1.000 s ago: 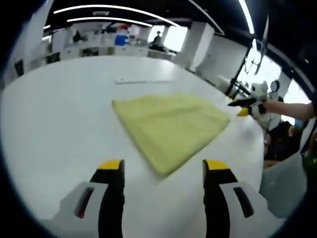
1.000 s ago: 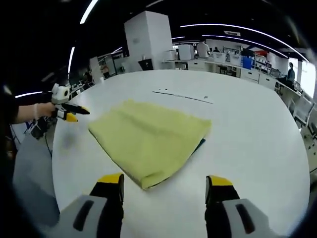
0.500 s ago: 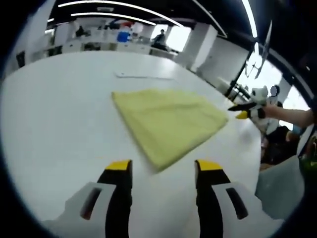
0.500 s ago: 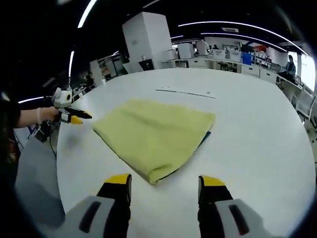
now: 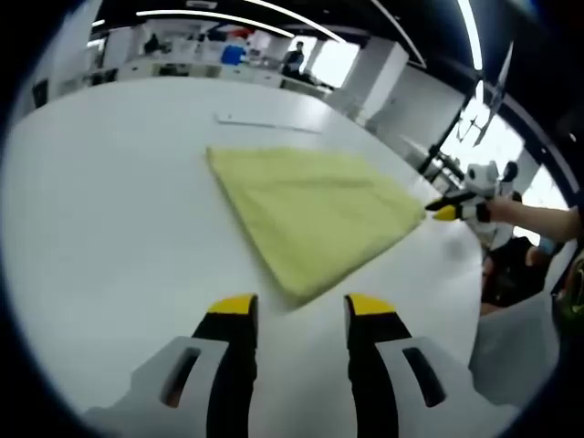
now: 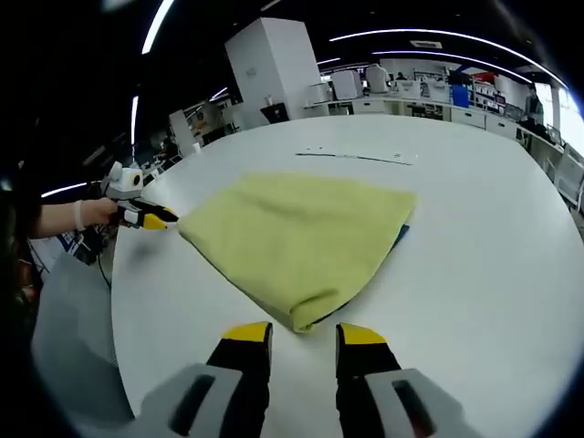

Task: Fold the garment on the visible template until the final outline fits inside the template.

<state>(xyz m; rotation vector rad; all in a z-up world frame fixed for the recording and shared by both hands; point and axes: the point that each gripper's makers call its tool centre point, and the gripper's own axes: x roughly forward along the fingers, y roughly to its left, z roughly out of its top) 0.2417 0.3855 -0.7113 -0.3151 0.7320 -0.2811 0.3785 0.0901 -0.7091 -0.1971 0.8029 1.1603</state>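
My left gripper (image 5: 301, 310) has narrowed its jaws over the last second, from wide apart to a small gap, and my right gripper (image 6: 304, 333) has done the same; both hold nothing and hover over the white table (image 5: 100, 210), just short of the nearest corner of the yellow garment (image 5: 315, 205). The garment lies folded flat in the middle, a dark edge of the template (image 6: 399, 239) peeking out beneath. I judge the folding nearly finished, with me letting go.
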